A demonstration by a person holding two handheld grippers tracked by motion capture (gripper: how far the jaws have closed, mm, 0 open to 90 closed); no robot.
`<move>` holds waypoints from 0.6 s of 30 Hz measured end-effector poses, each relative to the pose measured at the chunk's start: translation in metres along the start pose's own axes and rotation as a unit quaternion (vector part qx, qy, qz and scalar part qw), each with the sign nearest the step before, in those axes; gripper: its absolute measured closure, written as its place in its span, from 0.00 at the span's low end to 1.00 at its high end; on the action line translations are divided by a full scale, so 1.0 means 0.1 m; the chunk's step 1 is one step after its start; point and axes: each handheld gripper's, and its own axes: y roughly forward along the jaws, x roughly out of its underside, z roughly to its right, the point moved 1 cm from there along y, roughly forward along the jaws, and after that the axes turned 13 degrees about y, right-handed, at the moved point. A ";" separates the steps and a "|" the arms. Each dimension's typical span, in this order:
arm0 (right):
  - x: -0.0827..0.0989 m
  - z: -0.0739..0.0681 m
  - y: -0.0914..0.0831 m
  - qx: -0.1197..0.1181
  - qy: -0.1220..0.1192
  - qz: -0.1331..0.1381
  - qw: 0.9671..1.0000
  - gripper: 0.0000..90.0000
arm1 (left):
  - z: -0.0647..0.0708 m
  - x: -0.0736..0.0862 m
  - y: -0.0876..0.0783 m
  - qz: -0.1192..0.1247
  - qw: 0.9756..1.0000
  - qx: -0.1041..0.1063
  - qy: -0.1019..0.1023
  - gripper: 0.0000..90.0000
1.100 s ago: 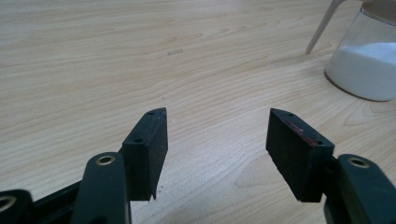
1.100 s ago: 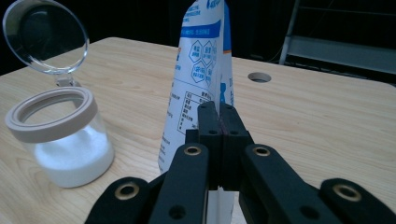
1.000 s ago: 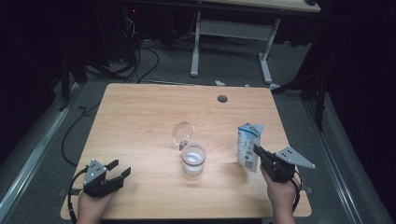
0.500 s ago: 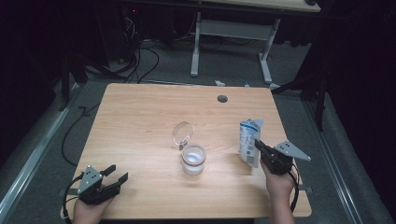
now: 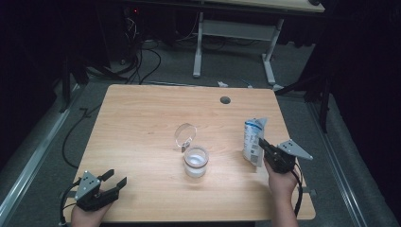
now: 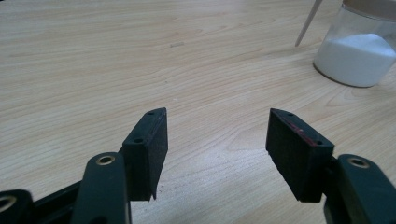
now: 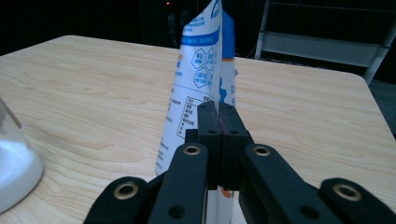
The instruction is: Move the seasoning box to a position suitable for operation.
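A white and blue pouch stands upright at the table's right side, and my right gripper is shut on its near edge. In the right gripper view the jaws press together on the pouch, gripper. A glass jar part-filled with white powder sits mid-table, its hinged lid swung open behind it. My left gripper rests open at the near left corner, apart from everything. In the left gripper view the left gripper has only bare wood between its pads, with the jar far at upper right.
The wooden table has a round cable hole near its far edge. The jar lies left of the pouch in the right gripper view. Beyond the table are a desk frame and floor cables.
My right hand has carried the pouch a little farther from the near edge. The left hand has slipped slightly toward the near left corner. Jar and lid have not moved.
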 end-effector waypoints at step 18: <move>0.13 0.04 -0.16 0.008 0.004 -0.004 1.000 0.99 | 0.02 -0.07 0.15 -0.001 1.000 0.022 0.009 0.44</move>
